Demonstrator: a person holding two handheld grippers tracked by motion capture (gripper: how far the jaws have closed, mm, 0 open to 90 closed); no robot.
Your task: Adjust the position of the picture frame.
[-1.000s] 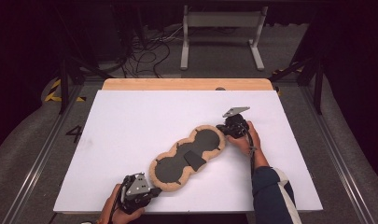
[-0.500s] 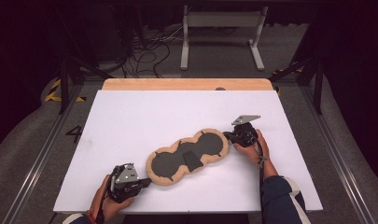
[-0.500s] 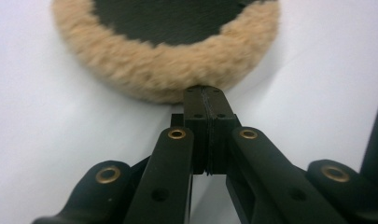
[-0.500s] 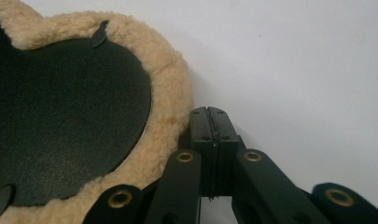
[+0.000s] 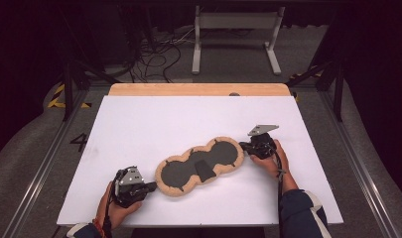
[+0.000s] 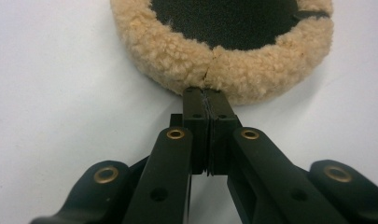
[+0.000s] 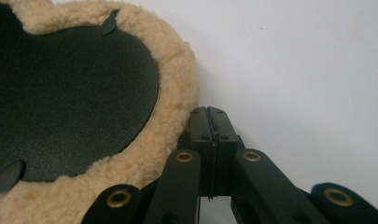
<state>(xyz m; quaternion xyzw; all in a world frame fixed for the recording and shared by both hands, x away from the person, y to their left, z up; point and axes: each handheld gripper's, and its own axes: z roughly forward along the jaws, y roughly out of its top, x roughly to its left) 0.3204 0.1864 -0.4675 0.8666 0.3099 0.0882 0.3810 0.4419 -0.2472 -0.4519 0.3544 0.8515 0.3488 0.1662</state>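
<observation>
A peanut-shaped pad [image 5: 176,173] with a tan fleece rim and a black middle lies flat on the white table [image 5: 188,119], slanting from near left to far right. A small black flap [image 5: 204,171] sits at its waist. My left gripper [image 5: 151,187] is at the pad's near-left end. In the left gripper view this gripper [image 6: 205,93] is shut, its tips touching the fleece rim [image 6: 177,60]. My right gripper [image 5: 242,146] is at the far-right end. In the right gripper view it [image 7: 207,112] is shut, lying right beside the fleece [image 7: 177,93] with nothing between its jaws.
A wooden strip [image 5: 198,89] runs along the table's far edge. Beyond it on the floor are a metal stand [image 5: 233,29] and loose cables [image 5: 154,49]. Metal rails [image 5: 357,163] flank the table. Bare white surface lies behind the pad and to its left.
The right gripper has come nearer and the pad now lies a little flatter across the table. The left gripper has shifted left and slightly forward to the pad's end.
</observation>
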